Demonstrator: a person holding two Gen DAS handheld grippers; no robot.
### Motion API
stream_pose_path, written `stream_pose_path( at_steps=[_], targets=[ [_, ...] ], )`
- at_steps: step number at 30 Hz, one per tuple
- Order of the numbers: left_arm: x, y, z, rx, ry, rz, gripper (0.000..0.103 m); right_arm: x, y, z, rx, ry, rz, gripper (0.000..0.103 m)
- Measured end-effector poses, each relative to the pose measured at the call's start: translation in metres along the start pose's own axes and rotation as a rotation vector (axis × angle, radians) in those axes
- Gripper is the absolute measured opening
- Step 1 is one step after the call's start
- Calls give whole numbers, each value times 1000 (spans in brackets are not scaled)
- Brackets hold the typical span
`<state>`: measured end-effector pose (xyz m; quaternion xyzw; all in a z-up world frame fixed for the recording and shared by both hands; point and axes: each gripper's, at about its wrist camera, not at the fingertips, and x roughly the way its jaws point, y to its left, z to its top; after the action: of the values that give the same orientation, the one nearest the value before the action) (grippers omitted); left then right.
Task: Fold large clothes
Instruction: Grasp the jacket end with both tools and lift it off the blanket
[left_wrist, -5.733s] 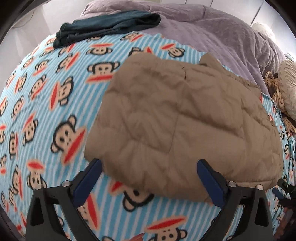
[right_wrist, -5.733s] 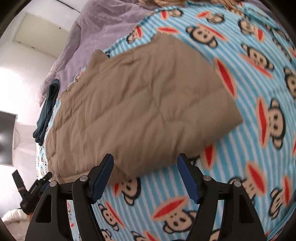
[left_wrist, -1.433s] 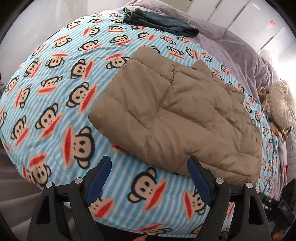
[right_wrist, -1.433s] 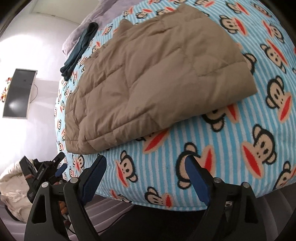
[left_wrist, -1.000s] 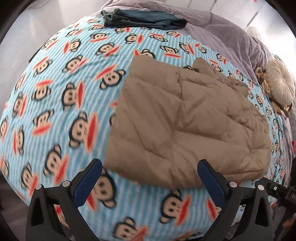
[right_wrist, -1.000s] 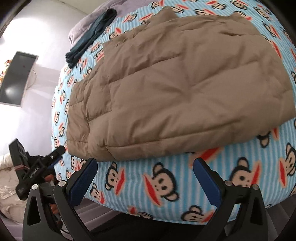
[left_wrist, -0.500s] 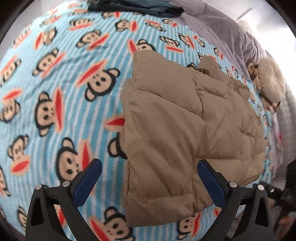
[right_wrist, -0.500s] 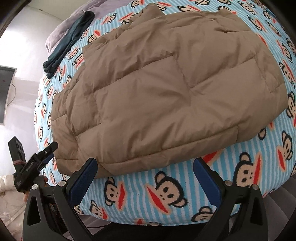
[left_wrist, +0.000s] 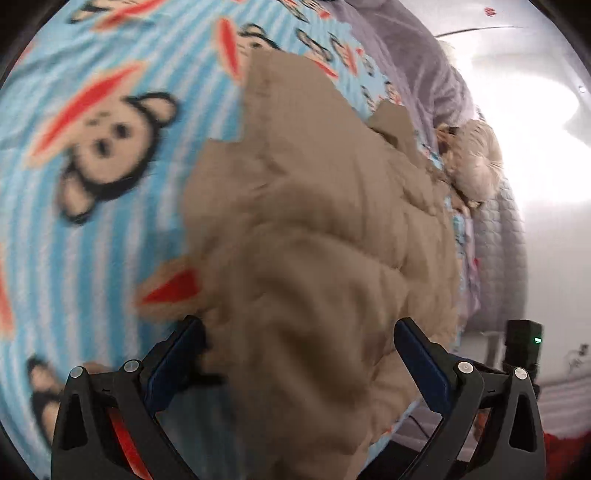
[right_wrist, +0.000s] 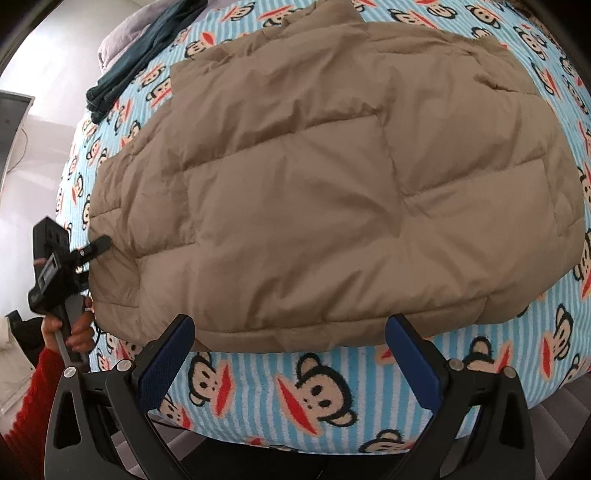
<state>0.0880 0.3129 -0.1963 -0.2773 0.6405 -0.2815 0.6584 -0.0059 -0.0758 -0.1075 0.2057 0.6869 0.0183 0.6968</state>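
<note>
A tan quilted puffer jacket (right_wrist: 325, 192) lies folded flat on the blue monkey-print blanket (right_wrist: 325, 395). In the left wrist view the jacket (left_wrist: 317, 258) fills the middle, blurred, and its near end sits between my left gripper's (left_wrist: 299, 354) open fingers. My right gripper (right_wrist: 291, 347) is open at the jacket's near long edge, fingers just below it. The left gripper also shows in the right wrist view (right_wrist: 85, 254), held by a hand at the jacket's left end.
Dark teal folded clothes (right_wrist: 144, 48) lie at the far left corner of the bed. A purple quilt (left_wrist: 417, 62) and a round cream cushion (left_wrist: 476, 162) lie beyond the jacket. The bed edge drops off just below my right gripper.
My left gripper has moved in close to the jacket's end, which now lies between its fingers. My right gripper has moved closer to the long edge. Both stay open.
</note>
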Motion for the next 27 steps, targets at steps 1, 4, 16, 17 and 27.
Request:
stream_pose_path(
  at_steps=[1,4,16,17,27],
  targets=[
    [5,-2,3,7,12,-2,103,1,-1,0,5,2,4,103],
    [20,-7,8,37,59,19,103,0,-3,4,8,0,15,103],
    [10,-44,1,53,76,-20,27,-35,-2,34,-123,-244,1,30],
    [7,-48,0,49,73,-16,27,-30,-4,41,-139,-248,-10,22],
    [-17,-174,-5,129,41,75,27,31,-29,88,-152,-226,101,12]
  ],
)
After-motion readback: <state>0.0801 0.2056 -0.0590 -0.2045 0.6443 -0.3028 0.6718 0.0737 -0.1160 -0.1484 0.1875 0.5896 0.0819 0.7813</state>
